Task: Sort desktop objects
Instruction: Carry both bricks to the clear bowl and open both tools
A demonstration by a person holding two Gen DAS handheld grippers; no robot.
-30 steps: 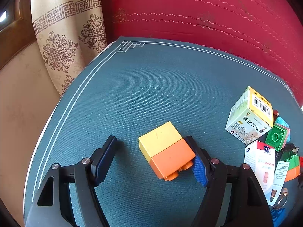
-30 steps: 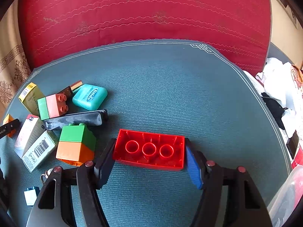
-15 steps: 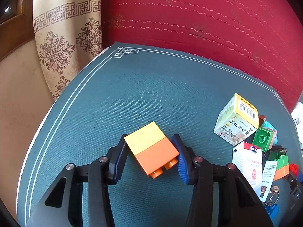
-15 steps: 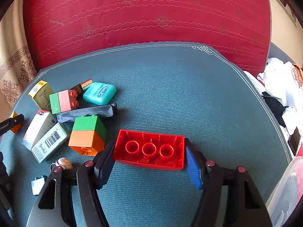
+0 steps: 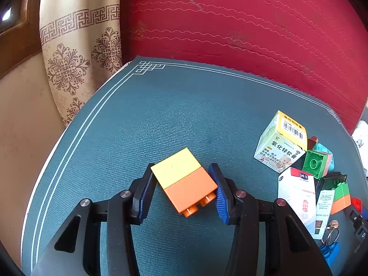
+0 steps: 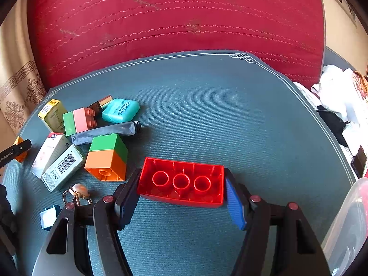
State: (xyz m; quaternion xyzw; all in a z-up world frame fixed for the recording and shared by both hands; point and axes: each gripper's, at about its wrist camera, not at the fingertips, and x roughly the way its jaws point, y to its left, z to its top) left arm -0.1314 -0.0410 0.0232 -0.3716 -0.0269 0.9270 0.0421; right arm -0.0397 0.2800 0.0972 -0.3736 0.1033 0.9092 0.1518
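Observation:
In the left wrist view my left gripper (image 5: pixel 182 189) is shut on a yellow-and-orange stacked brick (image 5: pixel 184 180), held just above the teal mat (image 5: pixel 161 115). In the right wrist view my right gripper (image 6: pixel 181 194) is shut on a long red brick (image 6: pixel 181 182), hollow underside facing the camera, above the mat (image 6: pixel 207 115). The pile of other objects lies left of the red brick: a green-and-orange brick (image 6: pixel 107 157), a green-and-pink brick (image 6: pixel 78 120), a teal floss case (image 6: pixel 120 110), small medicine boxes (image 6: pixel 57 163) and a ring (image 6: pixel 78 192).
A red cushion (image 5: pixel 230 23) backs the mat. A patterned curtain (image 5: pixel 76 46) hangs at far left. A clear plastic container (image 6: pixel 347 225) stands at the right edge, with white bags and dark items (image 6: pixel 338 105) beyond the mat. A dark pen-like bar (image 6: pixel 105 131) lies in the pile.
My left gripper closed from wide open onto the yellow-and-orange brick and lifted it slightly. My right gripper kept hold of the red brick and drifted left, closer to the pile.

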